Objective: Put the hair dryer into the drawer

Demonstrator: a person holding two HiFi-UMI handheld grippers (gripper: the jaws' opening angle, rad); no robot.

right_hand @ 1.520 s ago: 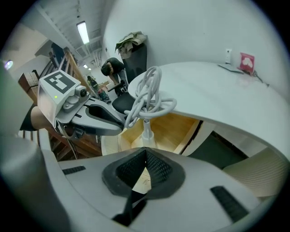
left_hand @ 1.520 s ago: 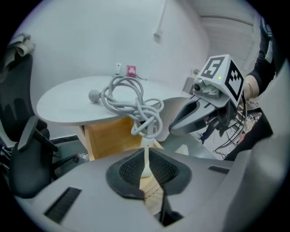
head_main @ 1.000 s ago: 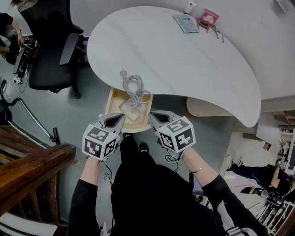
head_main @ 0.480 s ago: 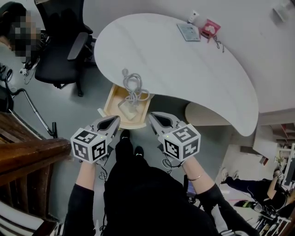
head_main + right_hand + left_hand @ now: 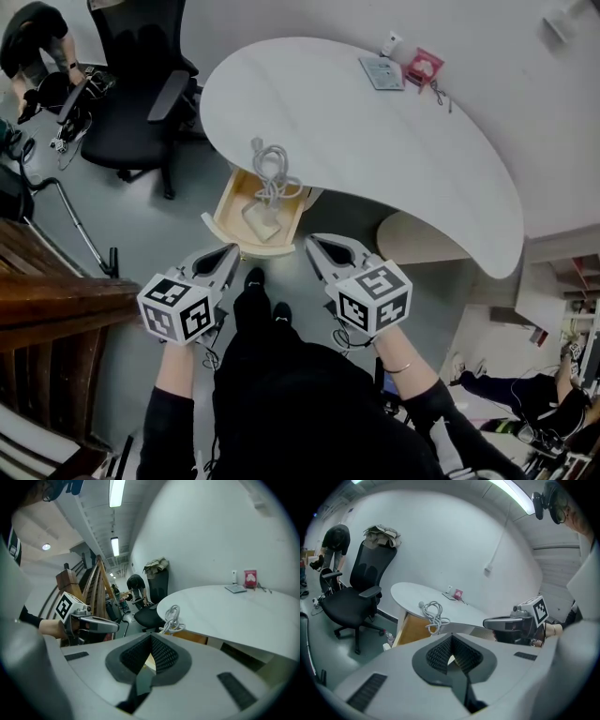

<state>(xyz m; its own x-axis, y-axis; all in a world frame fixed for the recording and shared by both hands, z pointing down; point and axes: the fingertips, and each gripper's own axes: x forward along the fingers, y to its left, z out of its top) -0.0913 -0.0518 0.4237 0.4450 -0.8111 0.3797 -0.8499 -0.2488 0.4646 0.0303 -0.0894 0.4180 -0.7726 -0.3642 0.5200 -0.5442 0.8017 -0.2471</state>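
The white hair dryer [image 5: 261,222] lies in the open wooden drawer [image 5: 225,201] under the front edge of the white table [image 5: 375,150]. Its grey cord [image 5: 271,171] is coiled on the table edge and hangs down into the drawer; the same cord [image 5: 433,614] [image 5: 172,618] shows in both gripper views. My left gripper [image 5: 228,253] [image 5: 451,641] is shut and empty, just in front of the drawer's left corner. My right gripper [image 5: 314,246] [image 5: 151,641] is shut and empty as well, off the drawer's right side. Neither touches the drawer.
A black office chair [image 5: 131,103] stands left of the table, with a person [image 5: 37,37] bent over behind it. Wooden stair rails [image 5: 56,309] run along the left. A booklet [image 5: 382,72] and a pink box [image 5: 424,66] lie at the table's far side. My shoes [image 5: 255,278] are below the drawer.
Both grippers have drawn back from the drawer toward my body and risen. The hair dryer and cord stay where they were.
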